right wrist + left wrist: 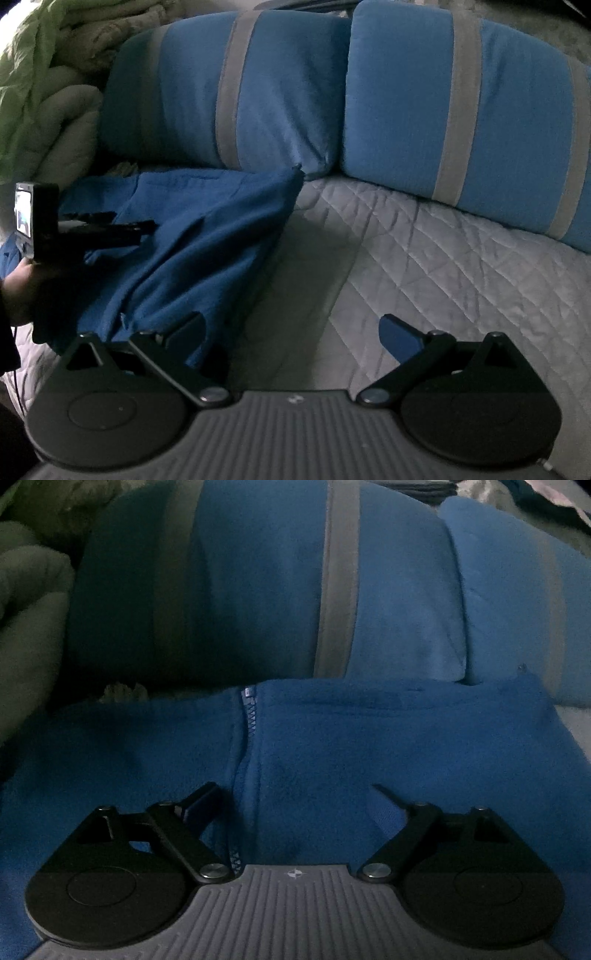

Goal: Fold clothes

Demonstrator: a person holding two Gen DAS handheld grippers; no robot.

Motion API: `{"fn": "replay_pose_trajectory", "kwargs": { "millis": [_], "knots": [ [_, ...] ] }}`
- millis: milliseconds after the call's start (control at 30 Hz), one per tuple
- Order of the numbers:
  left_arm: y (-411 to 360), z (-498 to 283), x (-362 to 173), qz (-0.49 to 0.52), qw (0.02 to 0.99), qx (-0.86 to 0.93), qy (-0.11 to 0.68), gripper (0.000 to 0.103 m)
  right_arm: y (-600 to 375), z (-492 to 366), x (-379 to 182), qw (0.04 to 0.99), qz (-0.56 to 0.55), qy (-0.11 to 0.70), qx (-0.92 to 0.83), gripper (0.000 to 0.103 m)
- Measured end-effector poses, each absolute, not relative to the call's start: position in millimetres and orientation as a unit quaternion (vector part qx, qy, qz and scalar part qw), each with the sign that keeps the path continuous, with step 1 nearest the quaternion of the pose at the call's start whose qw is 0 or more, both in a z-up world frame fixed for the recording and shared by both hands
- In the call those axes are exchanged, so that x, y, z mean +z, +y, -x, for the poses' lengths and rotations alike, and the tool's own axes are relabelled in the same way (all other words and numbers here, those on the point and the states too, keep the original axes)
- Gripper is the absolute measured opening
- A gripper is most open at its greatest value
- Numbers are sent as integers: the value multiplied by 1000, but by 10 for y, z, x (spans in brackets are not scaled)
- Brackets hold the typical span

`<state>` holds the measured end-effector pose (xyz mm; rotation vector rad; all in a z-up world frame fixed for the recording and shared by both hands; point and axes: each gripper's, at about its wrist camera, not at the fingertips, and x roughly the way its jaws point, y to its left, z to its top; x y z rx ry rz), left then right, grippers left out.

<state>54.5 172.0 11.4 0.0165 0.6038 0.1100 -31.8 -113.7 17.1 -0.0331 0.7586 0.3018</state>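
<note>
Both claws wide, nothing gripped yet.
Your left claw [295, 790] hovers spread over the blue fleece jacket [369, 738] by its zipper [248, 716]; grab one hem edge cleanly. Right claw [291, 325] gapes at the jacket's corner on the bed [443, 258].

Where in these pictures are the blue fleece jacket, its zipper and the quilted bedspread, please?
blue fleece jacket [207, 236]: right wrist view, middle of the spread fabric.
zipper [250, 716]: left wrist view, upper teeth.
quilted bedspread [443, 266]: right wrist view, bare grey quilting.
</note>
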Motion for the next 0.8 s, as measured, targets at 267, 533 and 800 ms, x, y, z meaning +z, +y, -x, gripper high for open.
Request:
{"fn": "replay_pose_trajectory", "kwargs": {
  "millis": [267, 533, 800],
  "knots": [
    [1611, -381, 314, -26, 967, 59, 248, 89, -1172, 287, 147, 918, 17, 374, 132, 103],
    [1100, -260, 609, -3, 977, 5, 213, 89, -1254, 240, -205, 897, 36, 433, 82, 103],
    [533, -423, 577, 1, 974, -31, 226, 89, -1571, 309, -744, 864, 10, 502, 28, 103]
  ]
}}
